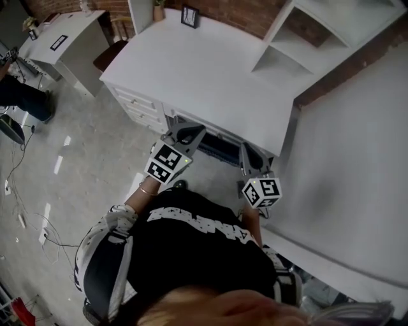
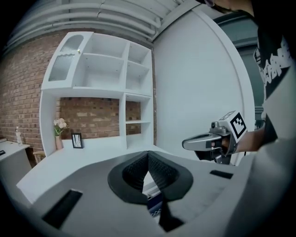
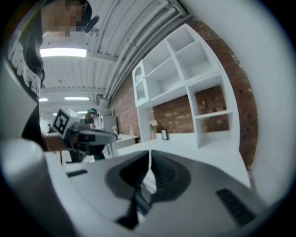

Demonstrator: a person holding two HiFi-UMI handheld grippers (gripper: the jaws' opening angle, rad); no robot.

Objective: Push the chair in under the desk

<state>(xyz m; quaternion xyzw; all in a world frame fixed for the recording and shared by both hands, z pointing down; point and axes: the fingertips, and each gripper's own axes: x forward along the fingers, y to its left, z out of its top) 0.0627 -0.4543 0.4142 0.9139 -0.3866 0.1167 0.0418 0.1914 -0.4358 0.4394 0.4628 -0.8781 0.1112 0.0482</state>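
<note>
A white desk (image 1: 204,70) stands before me. Under its front edge a dark chair (image 1: 218,150) shows only as a narrow strip, in the knee space between the drawers and the right side. A blue patterned bit of the chair (image 2: 155,206) shows through the gap below my left jaws. My left gripper (image 1: 185,129) hovers just in front of the desk edge, left of the chair, shut and holding nothing. My right gripper (image 1: 245,149) hangs at the chair's right, also shut and empty. Each gripper view shows its own pads pressed together (image 2: 148,155) (image 3: 149,155) above the desk top.
A white shelf unit (image 1: 319,32) rises at the desk's far right against brick. A picture frame (image 1: 189,16) and a vase of flowers (image 2: 59,126) stand at the back. A white wall panel (image 1: 357,159) runs along the right. Another white desk (image 1: 70,38), a wooden chair (image 1: 115,54) and floor cables (image 1: 25,210) lie left.
</note>
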